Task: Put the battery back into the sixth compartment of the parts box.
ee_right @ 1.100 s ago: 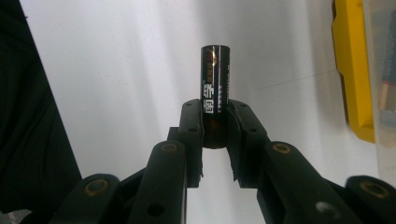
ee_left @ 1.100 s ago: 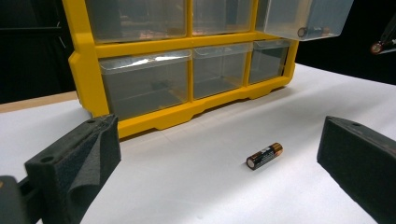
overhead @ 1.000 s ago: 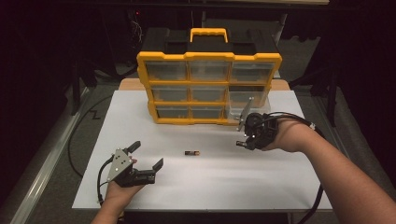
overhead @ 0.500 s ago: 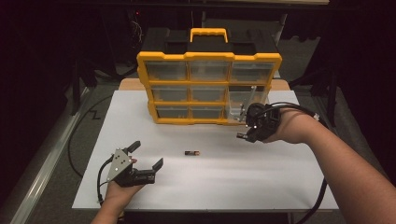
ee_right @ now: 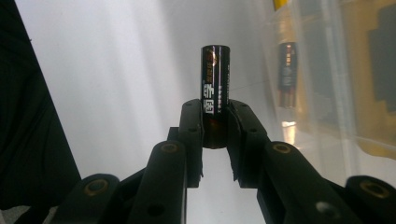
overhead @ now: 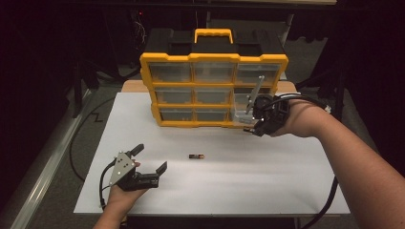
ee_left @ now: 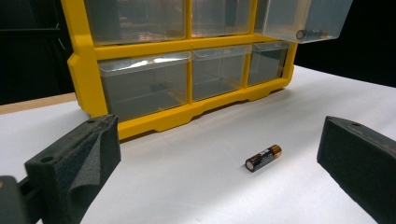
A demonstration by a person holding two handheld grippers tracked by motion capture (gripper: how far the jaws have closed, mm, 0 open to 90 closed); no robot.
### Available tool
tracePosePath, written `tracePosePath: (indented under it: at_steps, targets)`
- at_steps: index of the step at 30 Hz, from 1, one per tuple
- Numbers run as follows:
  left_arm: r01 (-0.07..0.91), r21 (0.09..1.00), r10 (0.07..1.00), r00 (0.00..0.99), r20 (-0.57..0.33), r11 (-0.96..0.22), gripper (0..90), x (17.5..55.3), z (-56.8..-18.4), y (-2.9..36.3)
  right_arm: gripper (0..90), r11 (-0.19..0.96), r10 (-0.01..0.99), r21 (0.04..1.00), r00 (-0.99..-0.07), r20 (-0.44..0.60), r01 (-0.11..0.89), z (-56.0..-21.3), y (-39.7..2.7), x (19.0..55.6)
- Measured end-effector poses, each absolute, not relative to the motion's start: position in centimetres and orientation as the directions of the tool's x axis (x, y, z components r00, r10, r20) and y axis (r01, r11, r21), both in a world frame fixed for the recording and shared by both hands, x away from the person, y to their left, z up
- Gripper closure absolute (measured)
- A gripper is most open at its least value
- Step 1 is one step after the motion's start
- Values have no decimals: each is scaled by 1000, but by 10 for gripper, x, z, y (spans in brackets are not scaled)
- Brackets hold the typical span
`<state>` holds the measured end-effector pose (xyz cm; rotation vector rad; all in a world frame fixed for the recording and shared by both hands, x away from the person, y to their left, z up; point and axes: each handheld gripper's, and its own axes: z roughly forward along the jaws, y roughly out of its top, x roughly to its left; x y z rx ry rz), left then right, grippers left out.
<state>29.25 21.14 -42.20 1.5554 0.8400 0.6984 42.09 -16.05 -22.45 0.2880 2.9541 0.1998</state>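
Observation:
A yellow and black organizer (overhead: 213,90) with clear drawers stands at the back of the white table (overhead: 267,186). Its right middle drawer (overhead: 240,112) is pulled out, and a battery (ee_left: 312,33) lies inside it. My right gripper (overhead: 253,125) hovers at that drawer's front, shut on a dark battery (ee_right: 215,93) that sticks out past the fingertips. A second loose battery (overhead: 196,156) lies on the table in front of the organizer. My left gripper (overhead: 151,157) rests at the front left with its jaws wide open, and the loose battery (ee_left: 264,157) lies beyond them.
A black cable (overhead: 79,143) runs along the floor to the left of the table. Another cable (overhead: 329,200) hangs by the right forearm. Bare white table surface spreads around the loose battery.
My right gripper has risen and moved back toward the pulled-out drawer, with the battery still in it. The left gripper and the loose battery have stayed put.

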Motion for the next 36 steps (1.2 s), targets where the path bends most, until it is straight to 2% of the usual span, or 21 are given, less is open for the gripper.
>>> tracePosePath:
  at_steps: [13, 36]
  targets:
    - [129, 990, 828, 561, -25, -58, 7, 293, -422, 212, 791, 970, 214, 154, -960, -179, 188, -203, -157, 431]
    - [131, 990, 826, 563, -28, -56, 7, 293, -422, 212, 791, 966, 241, 147, -947, -212, 213, -191, -150, 456]
